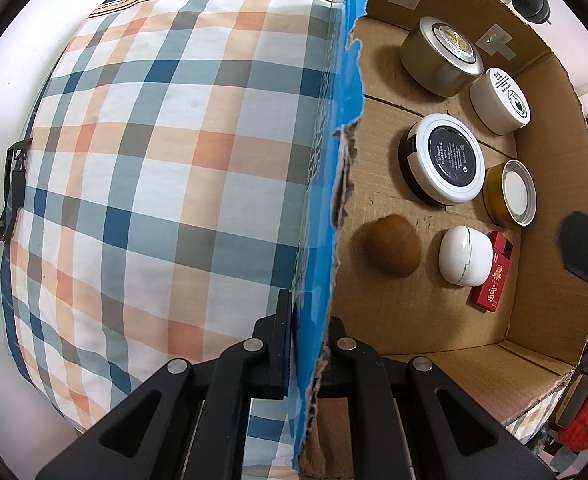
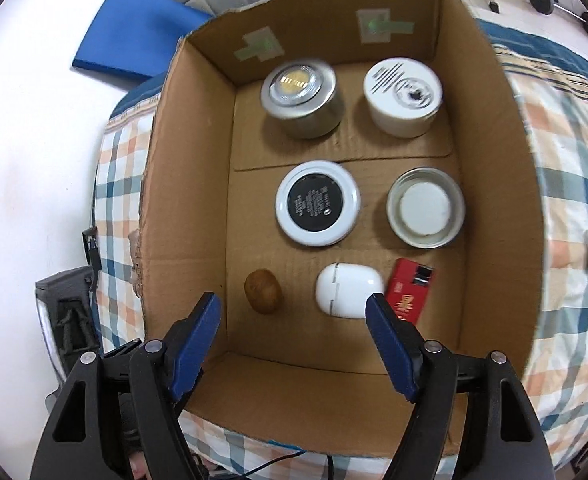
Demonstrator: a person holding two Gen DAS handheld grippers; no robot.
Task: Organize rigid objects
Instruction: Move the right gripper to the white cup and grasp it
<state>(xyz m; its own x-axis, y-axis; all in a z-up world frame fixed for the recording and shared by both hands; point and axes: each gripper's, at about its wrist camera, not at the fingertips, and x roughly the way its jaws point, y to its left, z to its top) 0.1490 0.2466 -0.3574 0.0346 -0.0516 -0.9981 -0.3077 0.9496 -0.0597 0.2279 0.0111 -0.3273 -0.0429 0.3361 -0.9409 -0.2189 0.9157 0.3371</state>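
Cardboard box (image 1: 534,168) wall is clamped by left gripper (image 1: 308,344), right gripper (image 2: 294,308) held open; stiff, light tins (image 2: 302,98) best taken across rims.

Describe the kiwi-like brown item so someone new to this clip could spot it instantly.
Look inside the open cardboard box on the plaid bedding. In the row nearest the right gripper, left of the white clamshell case, lies the brown fruit. It is the only fuzzy, egg-shaped, lidless thing there; its neighbours are smooth containers.
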